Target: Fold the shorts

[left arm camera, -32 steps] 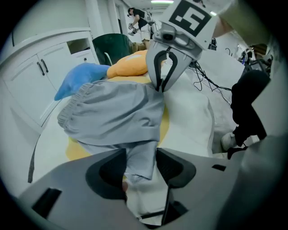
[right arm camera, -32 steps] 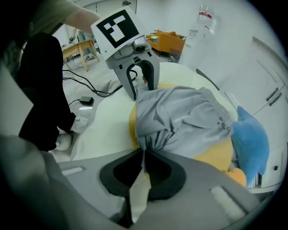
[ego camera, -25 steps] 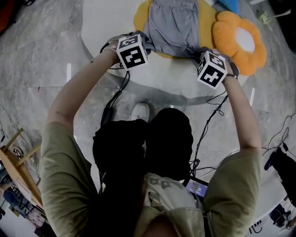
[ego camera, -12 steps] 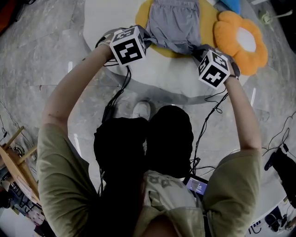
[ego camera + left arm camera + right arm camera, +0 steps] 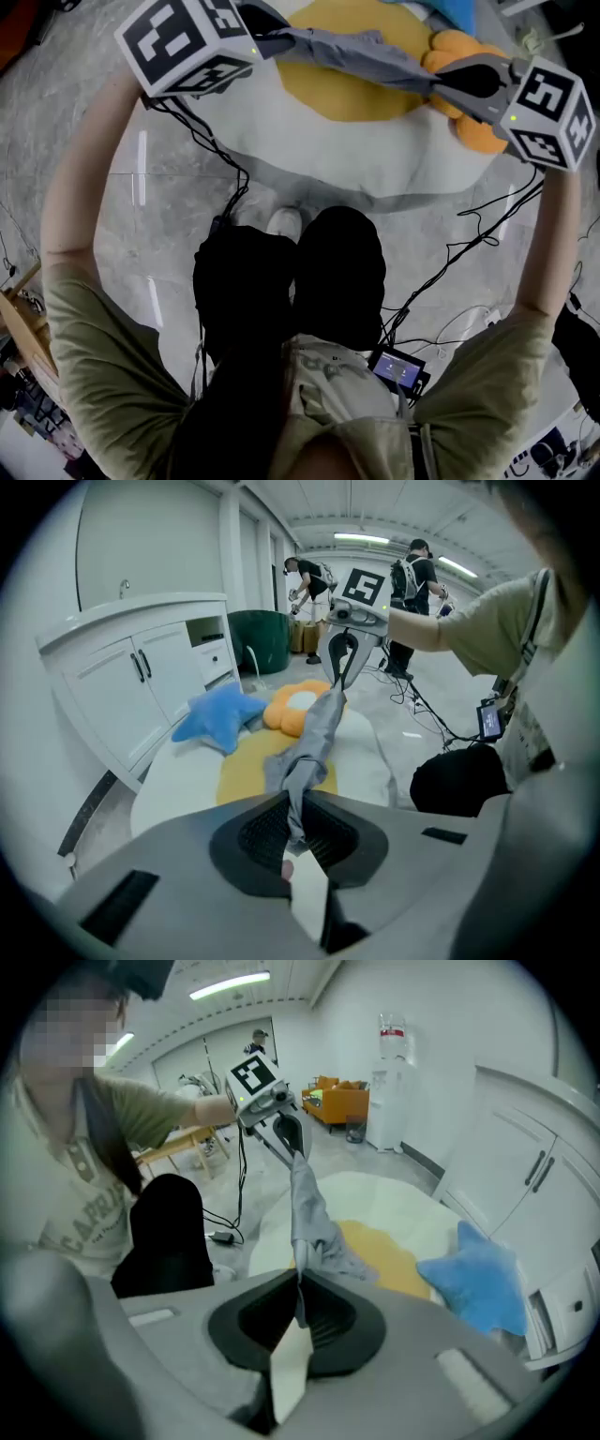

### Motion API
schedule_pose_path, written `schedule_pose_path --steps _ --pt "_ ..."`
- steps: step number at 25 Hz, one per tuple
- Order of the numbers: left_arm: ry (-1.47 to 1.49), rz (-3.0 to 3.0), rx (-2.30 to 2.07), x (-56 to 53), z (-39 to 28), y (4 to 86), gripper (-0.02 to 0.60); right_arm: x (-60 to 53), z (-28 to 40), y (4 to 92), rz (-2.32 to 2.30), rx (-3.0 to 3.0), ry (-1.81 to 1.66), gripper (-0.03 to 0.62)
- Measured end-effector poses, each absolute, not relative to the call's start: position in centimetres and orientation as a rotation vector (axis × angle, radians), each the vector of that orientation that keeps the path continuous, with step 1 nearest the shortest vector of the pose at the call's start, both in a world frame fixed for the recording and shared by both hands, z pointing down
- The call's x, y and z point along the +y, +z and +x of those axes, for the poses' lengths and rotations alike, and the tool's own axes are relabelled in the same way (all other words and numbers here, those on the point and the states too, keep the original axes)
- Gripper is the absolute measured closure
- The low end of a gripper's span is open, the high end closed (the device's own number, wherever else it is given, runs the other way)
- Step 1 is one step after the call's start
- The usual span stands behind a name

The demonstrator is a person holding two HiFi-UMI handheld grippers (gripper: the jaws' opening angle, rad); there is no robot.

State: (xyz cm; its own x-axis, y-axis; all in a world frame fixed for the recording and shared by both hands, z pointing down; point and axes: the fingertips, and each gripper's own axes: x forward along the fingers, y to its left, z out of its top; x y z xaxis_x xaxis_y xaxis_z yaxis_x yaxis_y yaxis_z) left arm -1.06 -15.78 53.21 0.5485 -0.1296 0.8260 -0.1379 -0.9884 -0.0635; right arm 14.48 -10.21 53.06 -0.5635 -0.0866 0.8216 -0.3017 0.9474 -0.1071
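Left tool [image 5: 279, 40] and right tool [image 5: 442, 81] each pinch the grey shorts [image 5: 366, 56], stretched taut between them.

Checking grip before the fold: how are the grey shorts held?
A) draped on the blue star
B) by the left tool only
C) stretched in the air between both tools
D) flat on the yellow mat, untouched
C: the shorts span taut from the left tool to the right tool, both shut on them.
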Motion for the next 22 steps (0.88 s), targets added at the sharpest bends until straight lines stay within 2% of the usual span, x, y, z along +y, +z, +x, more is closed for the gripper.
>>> schedule_pose_path --steps 5,10,16,18,22 --pt "1.386 2.796 -0.293 -17.4 -1.0 48.9 0.551 -13.5 15.4 48.0 0.320 -2.199 0.288 0.579" --pt "1.417 2.811 -0.384 -19.0 -0.8 52.4 0.551 -19.7 17.2 48.4 0.504 -2.138 0.217 0.579" --pt "1.459 2.834 -0.528 -21.8 -0.5 56.6 0.551 -25.6 18.3 44.3 0.802 -2.098 -0.172 0.579" --pt "1.469 2.841 -0.578 -22.7 -0.4 57.7 0.551 -25.3 18.0 47.5 0.780 -2.076 -0.221 0.579" --pt "1.506 2.829 -0.613 -22.9 -0.4 61.4 0.551 -21.5 18.3 60.0 0.682 -1.985 -0.154 0.579"
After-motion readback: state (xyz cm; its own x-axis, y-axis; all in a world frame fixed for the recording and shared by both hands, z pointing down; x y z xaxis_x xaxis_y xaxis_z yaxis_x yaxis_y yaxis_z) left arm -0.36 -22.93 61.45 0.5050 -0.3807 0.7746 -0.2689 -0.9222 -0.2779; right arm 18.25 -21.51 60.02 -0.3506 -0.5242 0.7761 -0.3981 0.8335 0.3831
